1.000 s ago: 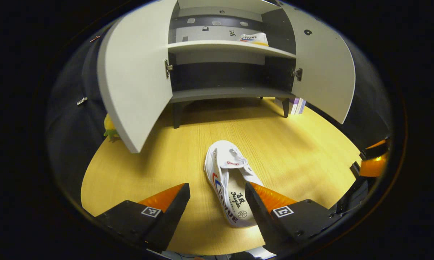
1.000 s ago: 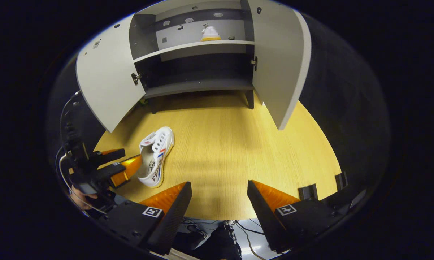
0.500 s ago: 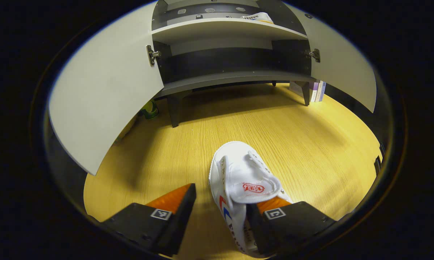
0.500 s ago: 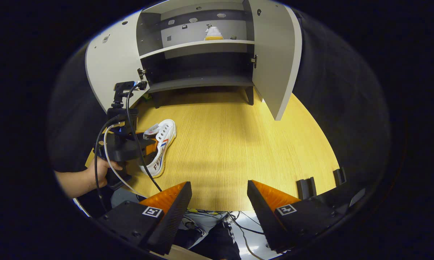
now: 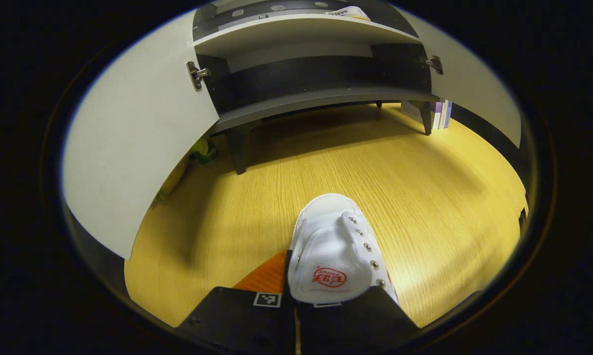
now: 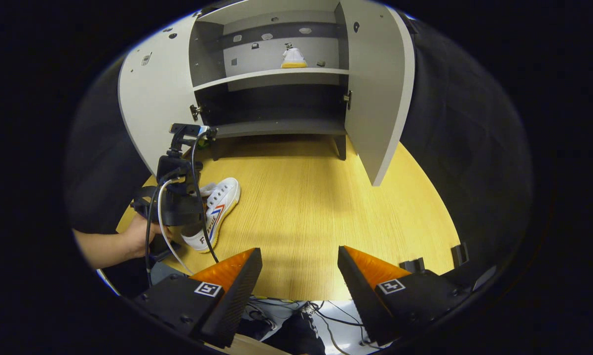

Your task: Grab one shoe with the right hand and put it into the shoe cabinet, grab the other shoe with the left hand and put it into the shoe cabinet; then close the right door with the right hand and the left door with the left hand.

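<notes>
A white canvas shoe (image 5: 333,251) with red and blue stripes lies on the wooden table (image 5: 326,162), toe toward the cabinet. My left gripper (image 5: 296,276) is shut on its rear side wall; the shoe's tongue hides one finger. In the right gripper view a hand (image 6: 138,236) holds that left gripper (image 6: 178,197) at the shoe (image 6: 220,202). My right gripper (image 6: 300,256) stands open over the table's front edge, holding nothing. The other shoe (image 6: 294,56) sits on the cabinet's upper shelf (image 5: 296,32). Both doors, left (image 5: 133,133) and right (image 5: 474,93), stand open.
Some books (image 5: 439,113) stand by the cabinet's right leg. A green and yellow object (image 5: 205,148) lies behind the left door. The cabinet's lower shelf (image 5: 321,96) is bare. Cables (image 6: 296,310) hang below the table's front edge.
My left gripper moved forward over the shoe's heel and went from open to shut on its side. The right gripper stayed open, almost still.
</notes>
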### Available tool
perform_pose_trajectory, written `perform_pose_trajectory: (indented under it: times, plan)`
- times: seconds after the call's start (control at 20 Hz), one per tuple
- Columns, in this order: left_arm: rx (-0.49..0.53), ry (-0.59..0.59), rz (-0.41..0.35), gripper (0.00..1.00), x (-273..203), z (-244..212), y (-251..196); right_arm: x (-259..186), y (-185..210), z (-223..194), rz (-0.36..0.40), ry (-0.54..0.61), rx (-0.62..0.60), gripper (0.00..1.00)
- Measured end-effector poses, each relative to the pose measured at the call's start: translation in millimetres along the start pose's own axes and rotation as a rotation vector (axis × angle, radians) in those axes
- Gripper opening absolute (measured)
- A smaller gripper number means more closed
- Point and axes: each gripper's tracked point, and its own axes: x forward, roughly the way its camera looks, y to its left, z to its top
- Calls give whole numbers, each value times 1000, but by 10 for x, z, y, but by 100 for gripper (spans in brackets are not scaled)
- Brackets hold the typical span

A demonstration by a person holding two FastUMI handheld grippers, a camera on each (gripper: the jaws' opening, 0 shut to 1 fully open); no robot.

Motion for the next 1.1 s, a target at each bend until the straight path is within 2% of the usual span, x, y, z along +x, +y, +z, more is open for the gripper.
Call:
perform_pose_trajectory:
  times: [0.2, 0.4, 0.75, 0.95, 1.1]
  plan:
    - [-25, -78, -5, 7, -361, 333, 9, -30, -32, 281, 8, -74, -20, 98]
    - [-49, -148, -20, 7, -839, 898, 3, -45, -133, 507, 16, -151, -41, 98]
    - [-149, -280, -16, 7, -1491, 2432, 213, 17, -207, 746, 74, -224, -58, 98]
    - [-133, -334, 3, 7, -1682, 3247, 366, 47, -240, 885, 114, -261, -100, 98]
    - [-127, -363, 26, 7, -1626, 3806, 503, 68, -213, 941, 155, -268, -104, 98]
